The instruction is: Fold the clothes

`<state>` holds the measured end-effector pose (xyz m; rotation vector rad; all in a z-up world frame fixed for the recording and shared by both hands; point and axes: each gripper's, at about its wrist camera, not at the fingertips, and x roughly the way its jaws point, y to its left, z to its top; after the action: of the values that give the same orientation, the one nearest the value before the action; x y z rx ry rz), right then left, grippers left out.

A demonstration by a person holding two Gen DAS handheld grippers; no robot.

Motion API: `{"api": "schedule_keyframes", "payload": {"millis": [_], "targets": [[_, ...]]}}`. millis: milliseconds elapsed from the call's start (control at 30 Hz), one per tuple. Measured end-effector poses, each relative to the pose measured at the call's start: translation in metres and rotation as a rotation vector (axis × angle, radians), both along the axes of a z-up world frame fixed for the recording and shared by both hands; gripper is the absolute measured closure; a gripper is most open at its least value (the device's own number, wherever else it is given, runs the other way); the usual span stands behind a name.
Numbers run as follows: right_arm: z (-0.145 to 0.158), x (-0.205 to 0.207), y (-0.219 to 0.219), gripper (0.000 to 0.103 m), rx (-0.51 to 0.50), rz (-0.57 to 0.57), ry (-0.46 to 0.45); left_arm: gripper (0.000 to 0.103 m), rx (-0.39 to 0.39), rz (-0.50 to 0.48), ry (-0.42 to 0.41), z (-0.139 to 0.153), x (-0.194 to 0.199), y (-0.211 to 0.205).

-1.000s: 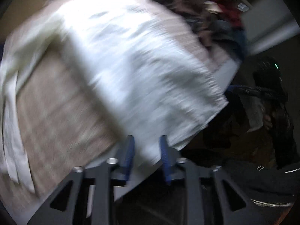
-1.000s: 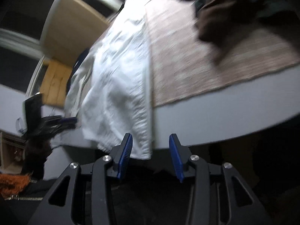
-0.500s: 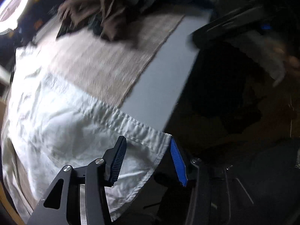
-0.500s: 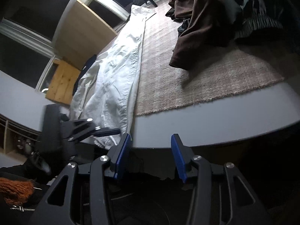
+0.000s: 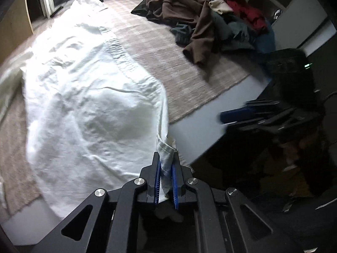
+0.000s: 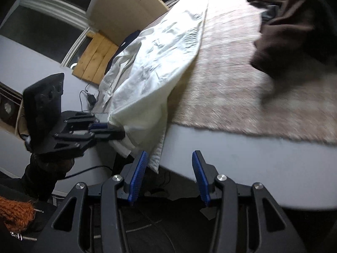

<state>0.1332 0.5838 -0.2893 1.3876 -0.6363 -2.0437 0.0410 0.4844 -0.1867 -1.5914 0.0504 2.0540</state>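
Left wrist view: my left gripper (image 5: 166, 176) has its jaws closing on a bunched corner of the white garment (image 5: 88, 97), and I can see the cloth pinched between the blue pads (image 5: 157, 181) at the near edge of the tabletop (image 5: 202, 130). From that corner the garment spreads away over the left part of the tabletop, wrinkled, lying partly on the beige woven mat (image 5: 174, 63) and partly past the mat's near edge. I note a pile of dark clothes (image 5: 202, 21), brown, grey, red and blue, heaped toward the far right corner of the mat, well apart from the white garment. My right gripper (image 5: 238, 116) shows blurred at the right, off the tabletop's near edge. Right wrist view: my right gripper (image 6: 168, 172) stands with its jaws partly apart and nothing between them; its left pad (image 6: 138, 175) sits just beside a hanging fold of the white garment (image 6: 160, 67), and I cannot tell whether it touches. The left gripper (image 6: 109, 130) appears at the left, clamped on the cloth where it drapes over the tabletop's edge (image 6: 242, 158). A brown garment (image 6: 294, 25) lies on the mat (image 6: 231, 88) toward the far right. An orange knit sleeve (image 6: 14, 213) shows at the lower left.
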Motion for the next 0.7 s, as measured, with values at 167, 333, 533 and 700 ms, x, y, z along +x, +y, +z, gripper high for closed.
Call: {"api": "schedule_keyframes", "payload": {"millis": [167, 333, 533, 700], "targets": [[0.003, -0.014, -0.015, 0.059, 0.013, 0.049, 0.022, 0.094, 0.163, 0.091, -0.008, 0.023, -0.002, -0.029], [0.003, -0.032, -0.027, 0.059, -0.008, 0.066, 0.020, 0.094, 0.152, 0.183, 0.056, 0.051, -0.006, -0.070], [0.005, -0.072, -0.037, 0.059, 0.013, 0.068, 0.035, 0.094, 0.163, 0.234, 0.114, 0.072, -0.009, -0.095], [0.002, -0.136, -0.030, 0.059, -0.139, 0.042, -0.035, 0.094, 0.173, 0.222, 0.120, 0.073, -0.008, -0.096]]}}
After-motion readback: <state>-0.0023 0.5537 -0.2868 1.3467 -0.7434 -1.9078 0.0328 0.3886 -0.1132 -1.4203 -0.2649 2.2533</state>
